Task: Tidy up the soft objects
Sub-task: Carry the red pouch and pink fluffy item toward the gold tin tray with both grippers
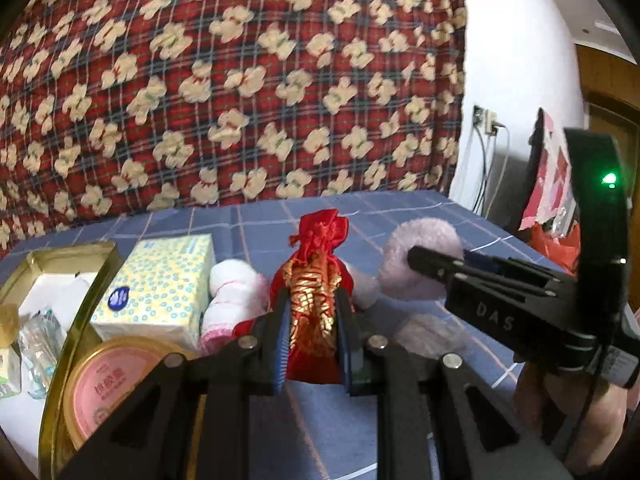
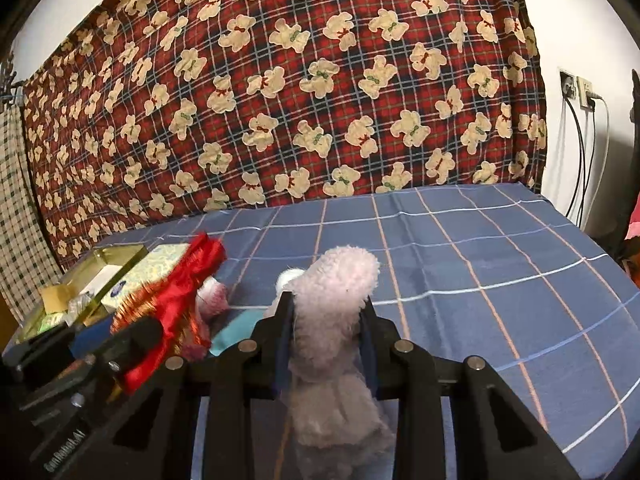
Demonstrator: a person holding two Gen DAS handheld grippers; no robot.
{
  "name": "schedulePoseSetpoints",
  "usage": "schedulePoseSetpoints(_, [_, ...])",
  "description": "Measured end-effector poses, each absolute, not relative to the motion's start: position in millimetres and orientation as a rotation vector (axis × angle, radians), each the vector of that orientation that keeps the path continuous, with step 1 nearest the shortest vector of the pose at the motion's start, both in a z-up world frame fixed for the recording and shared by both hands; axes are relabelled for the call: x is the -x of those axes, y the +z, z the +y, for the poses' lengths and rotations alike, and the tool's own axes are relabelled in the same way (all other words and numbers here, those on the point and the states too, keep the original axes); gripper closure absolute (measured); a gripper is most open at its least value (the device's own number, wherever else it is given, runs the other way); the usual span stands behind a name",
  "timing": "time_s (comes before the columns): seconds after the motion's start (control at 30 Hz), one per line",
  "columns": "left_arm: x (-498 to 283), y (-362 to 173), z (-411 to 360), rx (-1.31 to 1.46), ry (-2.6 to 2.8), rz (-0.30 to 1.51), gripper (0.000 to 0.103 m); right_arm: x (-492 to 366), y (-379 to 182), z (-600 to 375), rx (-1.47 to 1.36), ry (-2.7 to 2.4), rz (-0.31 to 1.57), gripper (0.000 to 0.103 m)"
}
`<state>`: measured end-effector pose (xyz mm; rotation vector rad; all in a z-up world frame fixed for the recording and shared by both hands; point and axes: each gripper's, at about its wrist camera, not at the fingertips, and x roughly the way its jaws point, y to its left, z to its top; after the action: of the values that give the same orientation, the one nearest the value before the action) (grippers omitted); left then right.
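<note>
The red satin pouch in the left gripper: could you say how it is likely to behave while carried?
The red satin pouch is probably soft: it bunches between the left gripper pads. Its glossy cloth may slip. Its gathered top would likely flop.

Tissue box left of pouch

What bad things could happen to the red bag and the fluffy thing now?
The red bag is slippery satin pinched in the left tongs; it might slide out. The fluffy lilac thing hangs floppy from the right tongs and could snag. The two tongs sit close together, so they might bump.
</note>
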<state>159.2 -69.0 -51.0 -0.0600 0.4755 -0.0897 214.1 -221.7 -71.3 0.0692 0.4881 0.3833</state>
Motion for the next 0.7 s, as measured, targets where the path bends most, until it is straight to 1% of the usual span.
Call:
schedulePoseSetpoints(0.1, [-164.3, -53.8, -61.8, 0.083, -0.089, 0.503, 0.085, -216.1, -70.6, -209.3, -0.053, 0.383, 0.486, 0.071])
schedulePoseSetpoints(0.37, [-155.2, -46.6, -55.4, 0.045, -0.034, 0.423, 0.085, -212.6, -66.6, -196.1, -0.059, 0.377, 0.437, 0.071])
schedulePoseSetpoints(0.7, [-160.1, -49.2, -37.7, 0.046, 0.035, 0.413, 0.085, -225.7, -67.3, -189.4, -0.135, 0.394, 0.449, 0.071])
